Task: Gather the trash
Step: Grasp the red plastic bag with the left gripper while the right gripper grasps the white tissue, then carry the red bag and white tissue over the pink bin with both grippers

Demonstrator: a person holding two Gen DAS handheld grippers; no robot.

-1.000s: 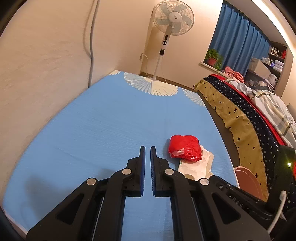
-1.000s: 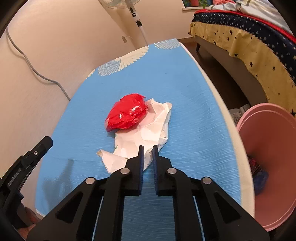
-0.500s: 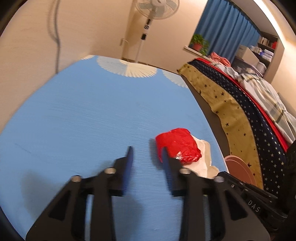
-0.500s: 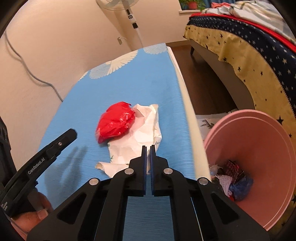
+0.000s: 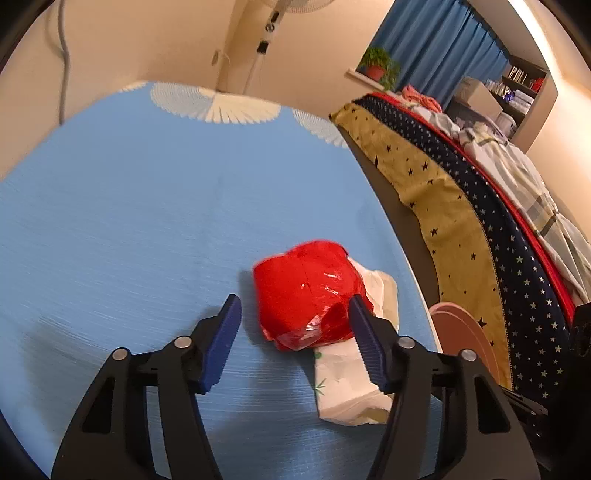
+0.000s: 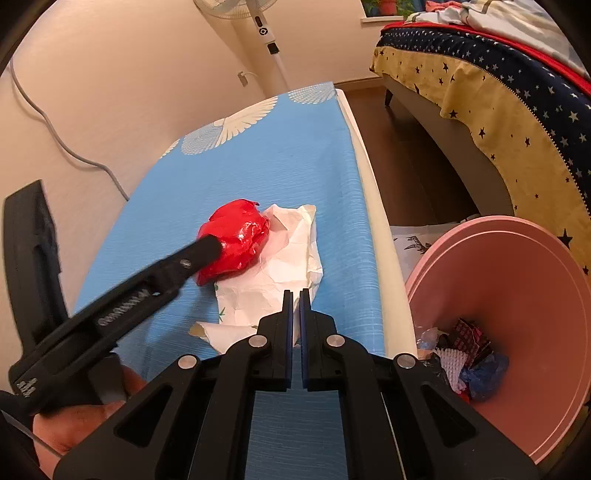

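Note:
A crumpled red plastic bag [image 5: 308,291] lies on the blue table cloth [image 5: 129,221], partly on a crumpled white paper [image 5: 347,391]. My left gripper [image 5: 293,310] is open, its jaws on either side of the red bag's near end. In the right wrist view the left gripper's finger [image 6: 207,247] reaches the red bag [image 6: 236,240], which rests on the white paper [image 6: 284,269]. My right gripper [image 6: 295,295] is shut and empty, hovering over the paper's near edge. A pink bin [image 6: 517,295] holding several scraps stands right of the table.
A bed with a star-patterned cover [image 5: 461,206] runs along the right, across a strip of dark floor [image 6: 413,158]. A standing fan [image 6: 258,33] and a wall with a grey cable [image 6: 55,136] are behind the table. The pink bin's rim [image 5: 458,325] shows by the table edge.
My left gripper has opened wide and moved forward and right, so its jaws now flank the red bag. My right gripper has stayed shut and drifted slightly towards the table's right edge.

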